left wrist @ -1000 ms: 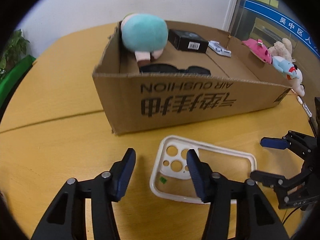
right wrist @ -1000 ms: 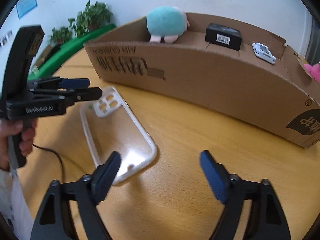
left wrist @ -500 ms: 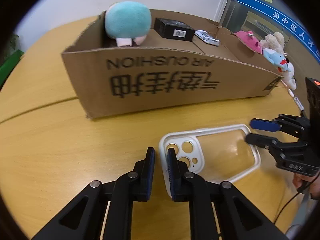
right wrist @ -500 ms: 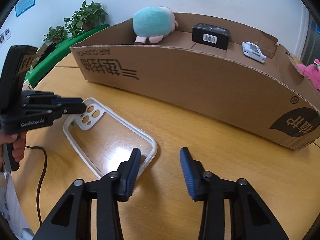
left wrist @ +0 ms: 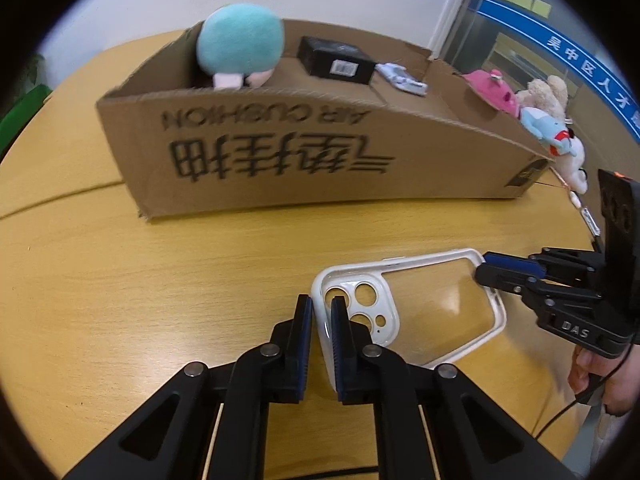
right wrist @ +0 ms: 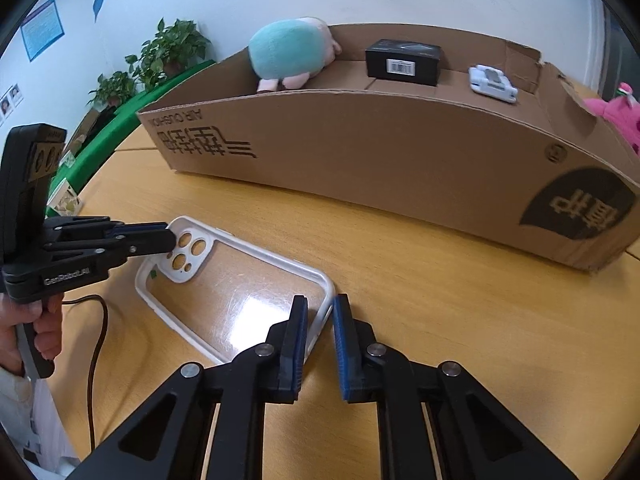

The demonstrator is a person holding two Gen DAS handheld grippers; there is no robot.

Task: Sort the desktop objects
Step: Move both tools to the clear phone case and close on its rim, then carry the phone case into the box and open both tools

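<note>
Grippers are working at opposite ends of a clear phone case with a white rim (left wrist: 436, 312) (right wrist: 240, 296), which is lying flat on the round wooden table (left wrist: 160, 280) (right wrist: 440, 300) just in front of the long brown cardboard box (left wrist: 320, 160) (right wrist: 400, 160). Left gripper (left wrist: 320, 316) (right wrist: 166, 238) is pinching the white rim at the camera-cutout end, one blue pad sitting outside the edge and the other inside the case. Right gripper (right wrist: 320, 320) (left wrist: 486, 266) is closing on the rim at the opposite end, its blue pads standing either side of the white corner with only a narrow gap between them.

Inside the box, a round teal and pink plush toy (left wrist: 240, 48) (right wrist: 292, 56) is resting at the left end, a black rectangular carton with a barcode label (left wrist: 336, 60) (right wrist: 404, 62) is sitting beside it on a cardboard shelf, and a small white and blue gadget (left wrist: 402, 80) (right wrist: 492, 84) is lying further right. A pink plush toy (left wrist: 490, 90) (right wrist: 616, 116) is peeking over the box's right end, with a beige teddy (left wrist: 546, 96) and a pale blue plush toy (left wrist: 544, 132) showing beside it in the left wrist view. Green potted plants (right wrist: 164, 56) are standing against the wall behind the table.
</note>
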